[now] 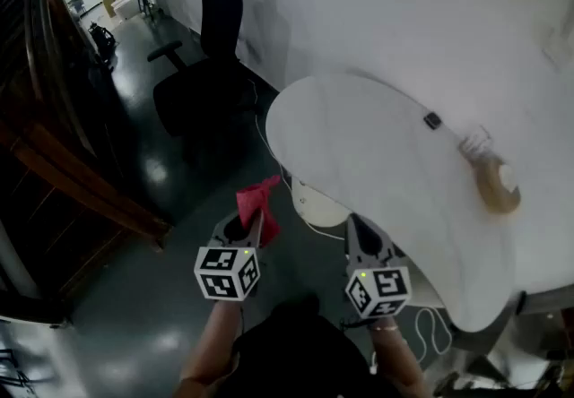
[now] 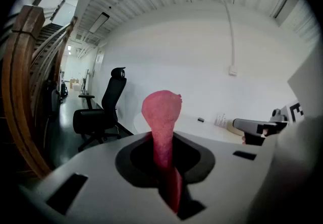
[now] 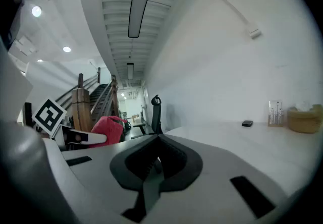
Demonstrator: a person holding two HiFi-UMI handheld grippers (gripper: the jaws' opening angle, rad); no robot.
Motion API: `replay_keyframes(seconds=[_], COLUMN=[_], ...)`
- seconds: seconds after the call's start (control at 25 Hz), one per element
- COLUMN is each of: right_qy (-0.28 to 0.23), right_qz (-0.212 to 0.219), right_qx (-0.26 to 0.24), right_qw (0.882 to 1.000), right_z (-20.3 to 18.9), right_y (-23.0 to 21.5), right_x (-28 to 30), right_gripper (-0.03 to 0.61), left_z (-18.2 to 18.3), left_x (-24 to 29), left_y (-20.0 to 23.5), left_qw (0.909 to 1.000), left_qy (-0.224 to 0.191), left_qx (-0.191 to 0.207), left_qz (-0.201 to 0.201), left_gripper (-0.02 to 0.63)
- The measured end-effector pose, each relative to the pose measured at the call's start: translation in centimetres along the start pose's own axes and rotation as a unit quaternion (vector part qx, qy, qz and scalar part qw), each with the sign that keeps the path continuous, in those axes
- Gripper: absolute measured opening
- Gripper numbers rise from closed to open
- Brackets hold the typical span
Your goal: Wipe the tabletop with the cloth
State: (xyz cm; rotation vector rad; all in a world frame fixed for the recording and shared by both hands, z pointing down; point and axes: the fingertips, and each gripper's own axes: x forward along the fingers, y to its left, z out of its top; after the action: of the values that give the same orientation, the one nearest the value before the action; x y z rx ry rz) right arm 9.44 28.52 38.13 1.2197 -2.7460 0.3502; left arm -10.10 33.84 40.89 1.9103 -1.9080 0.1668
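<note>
A red cloth [image 1: 261, 202] sticks up from the jaws of my left gripper [image 1: 252, 224], which is shut on it. In the left gripper view the cloth [image 2: 162, 117] stands bunched above the left gripper [image 2: 165, 160]. My right gripper [image 1: 360, 228] is beside it, shut with nothing in it; the right gripper [image 3: 155, 161] shows its jaws closed together. Both hang over the dark floor, just off the near rounded end of the white tabletop [image 1: 377, 163]. The cloth [image 3: 108, 127] is apart from the table.
A small black object [image 1: 432, 121] and a tan tissue holder [image 1: 491, 179] sit far on the table near the wall. A black office chair [image 1: 208, 64] stands off the table's end. A white bin [image 1: 316, 204] sits under the table edge. Wooden stairs [image 1: 54, 145] are at left.
</note>
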Motion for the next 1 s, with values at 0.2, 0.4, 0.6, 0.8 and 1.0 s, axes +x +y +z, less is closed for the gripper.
replay_keyframes(seconds=[0.2,0.4,0.6,0.8,1.0], right_qy=[-0.005,-0.015,-0.012,-0.010,-0.003], right_qz=[0.011,0.022,0.032,0.044,0.038], right_qx=[-0.007,-0.005,-0.004,0.004,0.019], right_qw=[1.000,1.000,0.999,0.999,0.999], right_z=[0.5,1.1,1.5,1.2,0.8], right_y=[0.1,-0.2,-1.4,-2.6,-4.4], right_x=[0.0,0.3,0.8,1.4,2.5], right_gripper=[0.003,0.003,0.003,0.003,0.003], left_z=[-0.4,-0.2,0.2,0.8,1.3], left_x=[0.1,0.6,1.4,2.6,4.5], left_y=[-0.4,-0.5,-1.2,-1.8,-2.5], left_qw=[1.0000,1.0000,0.9999,0.9999,0.9999], left_qy=[0.004,0.004,0.008,0.007,0.012], left_qx=[-0.002,0.000,0.001,-0.001,0.002], left_qz=[0.002,0.004,0.008,0.015,0.011], left_gripper=[0.048,0.049,0.049,0.049,0.048])
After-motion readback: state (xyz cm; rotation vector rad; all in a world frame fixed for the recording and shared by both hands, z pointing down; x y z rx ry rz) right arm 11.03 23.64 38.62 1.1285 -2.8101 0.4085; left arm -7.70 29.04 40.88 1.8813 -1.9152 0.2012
